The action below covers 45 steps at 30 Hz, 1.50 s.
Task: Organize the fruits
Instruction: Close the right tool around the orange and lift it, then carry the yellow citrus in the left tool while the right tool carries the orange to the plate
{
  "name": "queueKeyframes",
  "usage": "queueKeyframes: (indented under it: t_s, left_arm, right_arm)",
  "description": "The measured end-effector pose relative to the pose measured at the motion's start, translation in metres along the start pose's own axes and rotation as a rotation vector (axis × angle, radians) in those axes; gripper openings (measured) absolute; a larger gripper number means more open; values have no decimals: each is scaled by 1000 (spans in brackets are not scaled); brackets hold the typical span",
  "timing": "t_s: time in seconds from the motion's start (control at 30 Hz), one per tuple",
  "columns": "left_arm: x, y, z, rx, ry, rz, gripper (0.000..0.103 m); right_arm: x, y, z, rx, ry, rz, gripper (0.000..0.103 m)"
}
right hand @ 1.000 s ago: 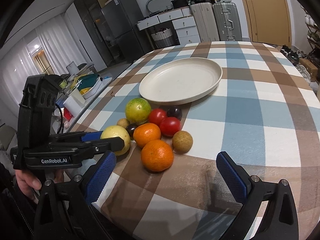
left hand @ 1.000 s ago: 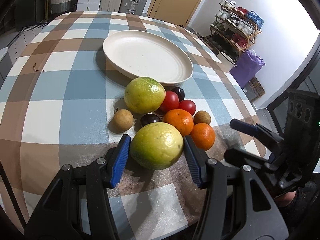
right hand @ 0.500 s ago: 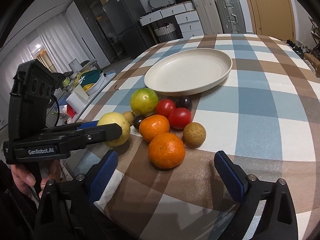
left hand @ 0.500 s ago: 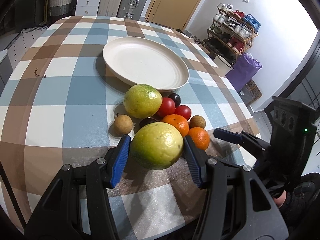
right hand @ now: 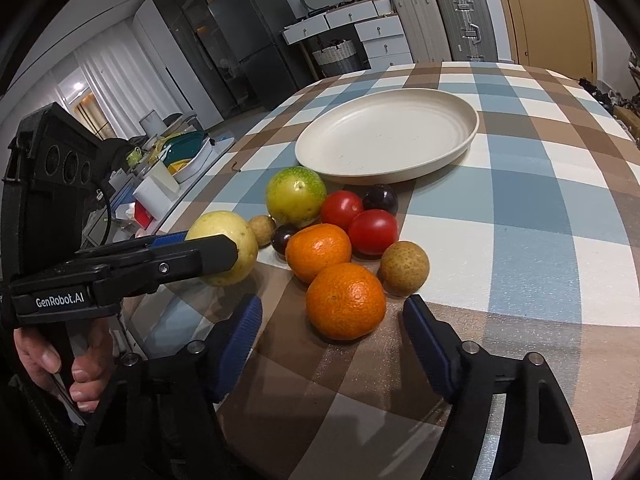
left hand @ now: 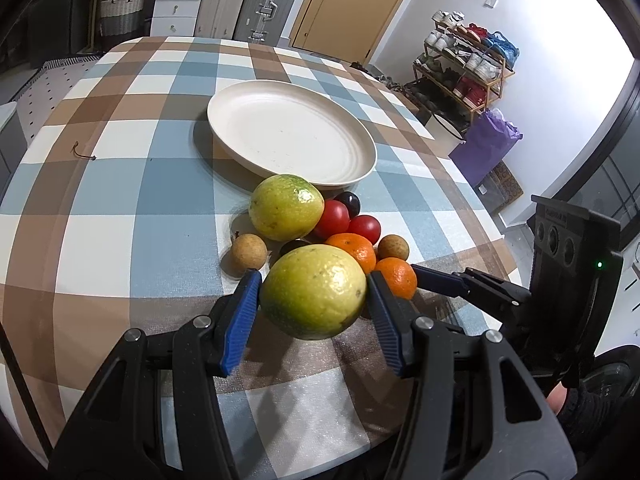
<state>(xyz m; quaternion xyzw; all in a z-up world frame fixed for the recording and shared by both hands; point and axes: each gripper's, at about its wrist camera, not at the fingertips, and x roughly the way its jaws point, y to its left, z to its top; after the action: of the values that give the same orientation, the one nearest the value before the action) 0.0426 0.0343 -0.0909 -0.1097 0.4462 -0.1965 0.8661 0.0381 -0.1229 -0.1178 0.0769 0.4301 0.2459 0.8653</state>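
My left gripper is shut on a large yellow-green fruit and holds it just above the checked tablecloth; the right wrist view shows the same fruit. My right gripper has its jaws closing on either side of the front orange, and the pads stand clear of its skin. Behind lie a second orange, two red tomatoes, two dark plums, two brown longans and another green-yellow fruit. The cream plate beyond them has nothing on it.
The table's near edge runs just under both grippers. A person's hand grips the left tool's handle. A shoe rack and a purple bag stand off the table's right side; drawers and suitcases line the back wall.
The right gripper's jaws have narrowed from wide open and now flank the front orange, which looks nearer. The left gripper keeps its hold on the yellow-green fruit and has barely moved.
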Motion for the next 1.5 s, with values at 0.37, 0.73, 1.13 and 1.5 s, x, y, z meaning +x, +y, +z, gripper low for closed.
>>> queueKeyframes:
  t_s: [0.37,0.73,1.13,1.5]
  left_arm:
    - [0,0,0,0,-2,3,51]
    - [-4,-2,5,2,-13,8,51]
    - [-1,-8,30,5,-17,-10,51]
    - [16,-5,78,-6,-12,-12,51]
  right_arm:
    - [-2,-11,-4,36,-16,22,41]
    - [-23,-11,2,16,-87,32,41]
    - [-43,-20,36,18,-164,77,41]
    - [-24,-43,86,60,-146,113,41]
